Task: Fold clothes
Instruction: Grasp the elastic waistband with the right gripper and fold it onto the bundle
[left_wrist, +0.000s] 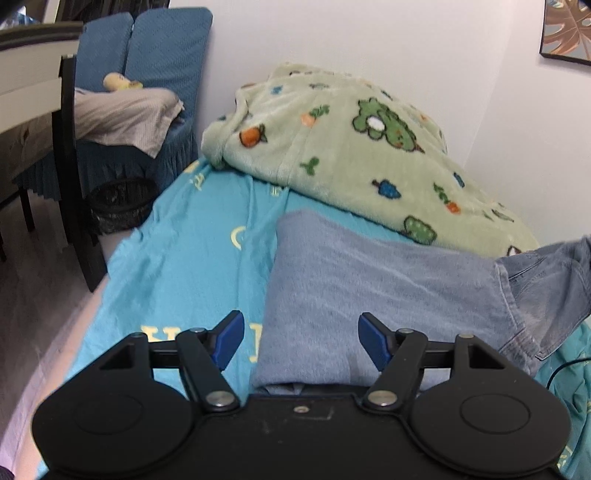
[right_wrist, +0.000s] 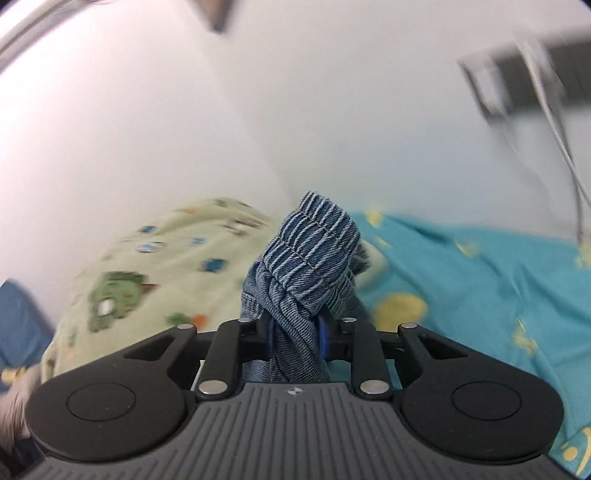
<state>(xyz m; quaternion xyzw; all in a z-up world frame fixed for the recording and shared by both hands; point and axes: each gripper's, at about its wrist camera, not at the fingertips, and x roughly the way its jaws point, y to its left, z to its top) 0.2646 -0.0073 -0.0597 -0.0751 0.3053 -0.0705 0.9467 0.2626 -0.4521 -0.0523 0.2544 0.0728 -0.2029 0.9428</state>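
A light blue denim garment (left_wrist: 369, 291) lies partly folded on the turquoise bed sheet (left_wrist: 184, 266). Its elastic waistband end (left_wrist: 554, 266) is lifted at the right edge of the left wrist view. My left gripper (left_wrist: 301, 336) hovers open just in front of the folded part, with nothing between its blue pads (left_wrist: 229, 339). In the right wrist view my right gripper (right_wrist: 297, 338) is shut on the ribbed denim waistband (right_wrist: 314, 251), which bunches up above the pads and is held off the bed.
A green fleece blanket with cartoon prints (left_wrist: 351, 147) is piled against the white wall behind the garment. Left of the bed stand a blue covered chair (left_wrist: 147, 74), a black bin (left_wrist: 122, 203) and a dark table leg (left_wrist: 70, 166). A cable (right_wrist: 569, 155) hangs at the right.
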